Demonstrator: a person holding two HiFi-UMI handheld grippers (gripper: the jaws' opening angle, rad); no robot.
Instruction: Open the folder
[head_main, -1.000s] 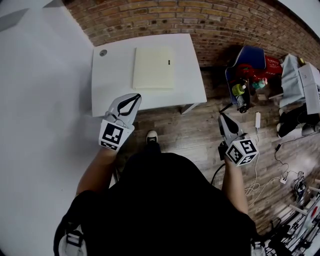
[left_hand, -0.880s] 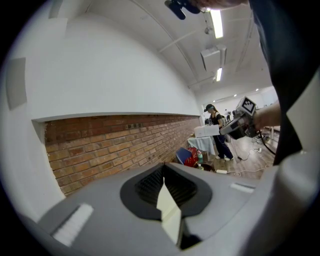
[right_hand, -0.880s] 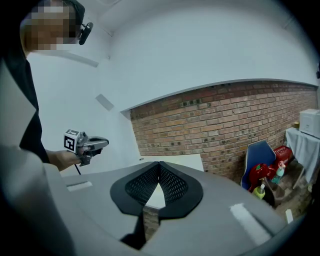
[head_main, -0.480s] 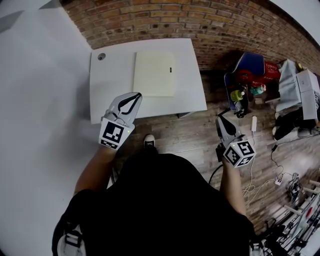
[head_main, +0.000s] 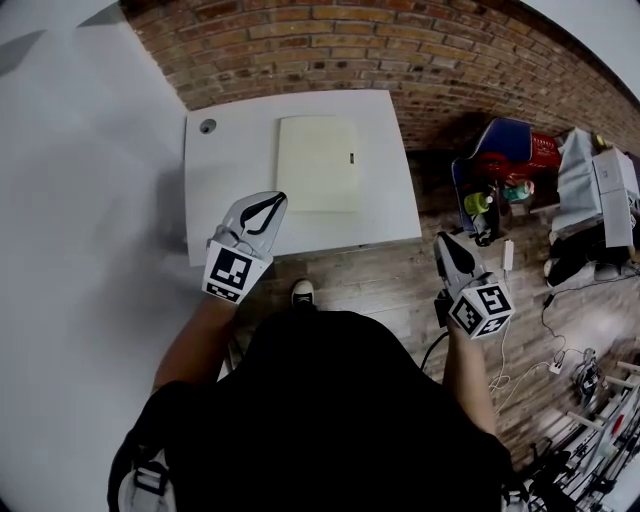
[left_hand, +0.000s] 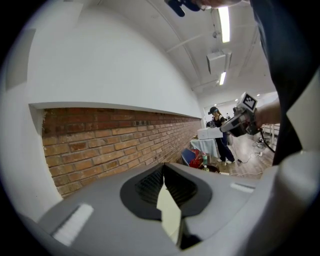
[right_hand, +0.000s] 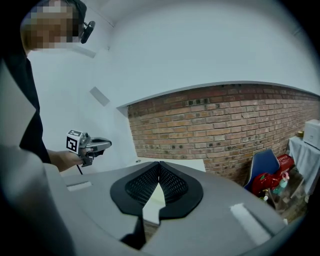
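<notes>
A cream folder (head_main: 318, 163) lies closed and flat on the white table (head_main: 230, 170) by the brick wall. My left gripper (head_main: 277, 198) hovers over the table's near edge, short of the folder's near left corner, jaws shut and empty. My right gripper (head_main: 440, 238) hangs over the wooden floor, off the table's right corner, jaws also together with nothing held. In the left gripper view, pads meet at the left gripper (left_hand: 164, 165), with a sliver of folder (left_hand: 169, 212) below. The right gripper view shows the right gripper (right_hand: 159, 163), the folder (right_hand: 151, 202) and the left gripper (right_hand: 95, 143).
A blue chair (head_main: 500, 140) with a red bag and bottles stands right of the table. White boxes (head_main: 600, 170) and cables (head_main: 520, 350) crowd the floor at the right. A white wall runs along the left. A person (left_hand: 220, 135) stands far off.
The table and folder have slid nearer in the head view as both grippers travelled toward them. Both pairs of jaws stayed together.
</notes>
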